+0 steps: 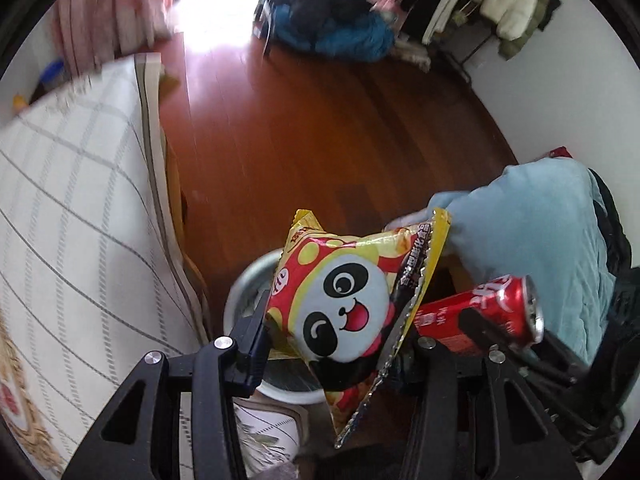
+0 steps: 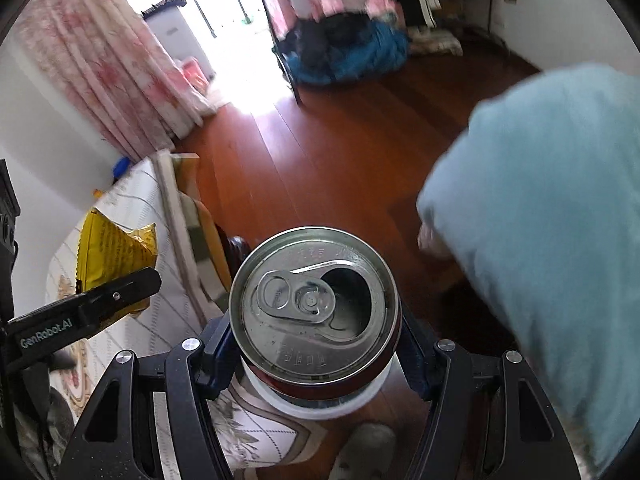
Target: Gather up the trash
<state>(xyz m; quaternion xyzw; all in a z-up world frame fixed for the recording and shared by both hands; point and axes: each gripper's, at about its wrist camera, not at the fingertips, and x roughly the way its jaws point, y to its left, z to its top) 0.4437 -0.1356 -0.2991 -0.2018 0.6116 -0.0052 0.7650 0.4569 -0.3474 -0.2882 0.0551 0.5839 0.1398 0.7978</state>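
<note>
My left gripper (image 1: 340,336) is shut on a yellow and red panda snack bag (image 1: 352,300) and holds it above a white trash bin (image 1: 240,300) on the floor. My right gripper (image 2: 316,340) is shut on an opened red soda can (image 2: 312,304), its silver top facing the camera, above the bin's white rim (image 2: 320,410). The can (image 1: 488,312) also shows in the left wrist view, just right of the bag. The bag's yellow back (image 2: 116,252) and the left gripper (image 2: 100,304) show at the left of the right wrist view.
A bed with a white checked cover (image 1: 72,220) stands left of the bin. The person's light blue sleeve (image 2: 552,240) is on the right. A red-brown wooden floor (image 1: 300,140) stretches ahead to a blue bundle (image 1: 340,36), pink curtains (image 2: 104,68) and a clothes rack (image 1: 508,4).
</note>
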